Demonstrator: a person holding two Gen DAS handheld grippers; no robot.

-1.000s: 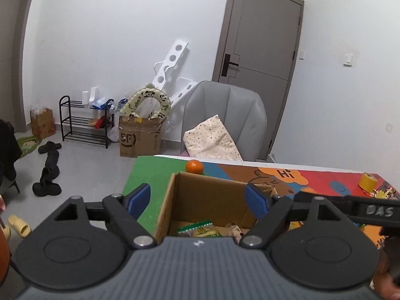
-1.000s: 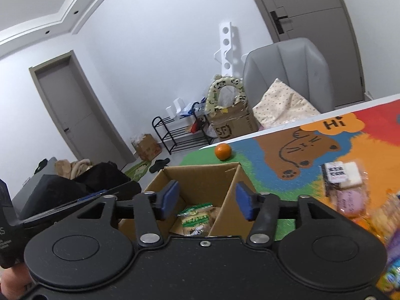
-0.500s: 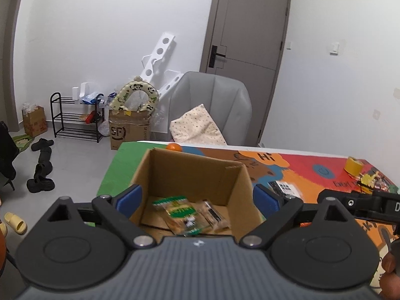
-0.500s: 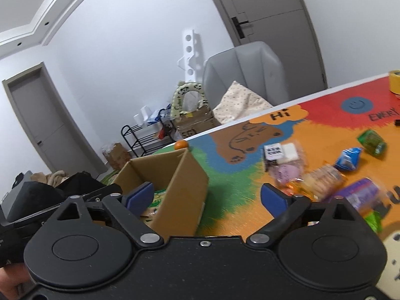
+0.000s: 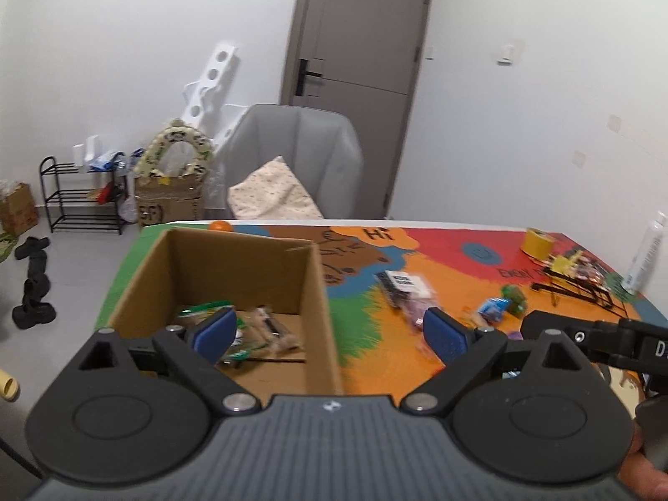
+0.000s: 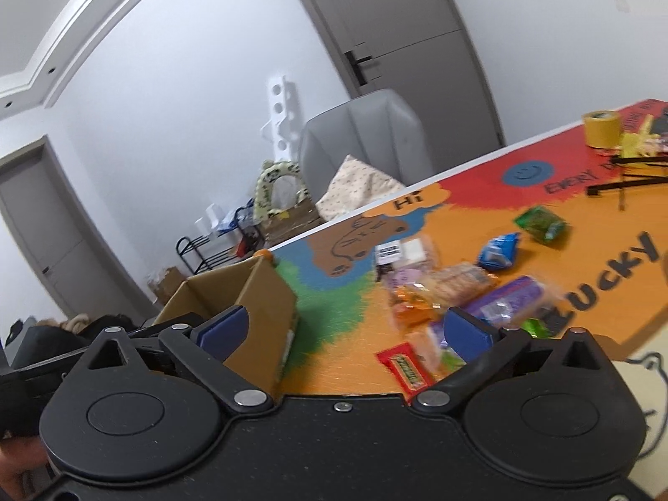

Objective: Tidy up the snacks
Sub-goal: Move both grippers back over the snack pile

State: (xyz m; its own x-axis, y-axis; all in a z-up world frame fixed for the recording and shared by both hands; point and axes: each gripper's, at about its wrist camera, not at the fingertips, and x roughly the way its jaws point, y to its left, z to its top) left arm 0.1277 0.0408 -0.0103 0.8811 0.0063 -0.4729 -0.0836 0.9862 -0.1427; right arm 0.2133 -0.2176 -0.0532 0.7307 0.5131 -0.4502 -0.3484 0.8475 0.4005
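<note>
Cardboard box (image 5: 234, 275) sits at the counter's (image 5: 375, 359) left end w/ a green snack pack (image 5: 204, 309) and a couple of clear-wrapped ones inside; left gripper (image 5: 330, 332) hangs over its right wall, jaws spread wide, nothing btwn them. Right of the box, loose snacks lie on the colourful mat: red bar (image 6: 407, 365), purple pack (image 6: 501, 302), blue pouch (image 6: 497, 250), green pouch (image 6: 540, 223). Right gripper (image 6: 344, 330) is above that pile, jaws just been opening, now fully released and empty; yellow tape roll (image 6: 601, 127) far right.
</note>
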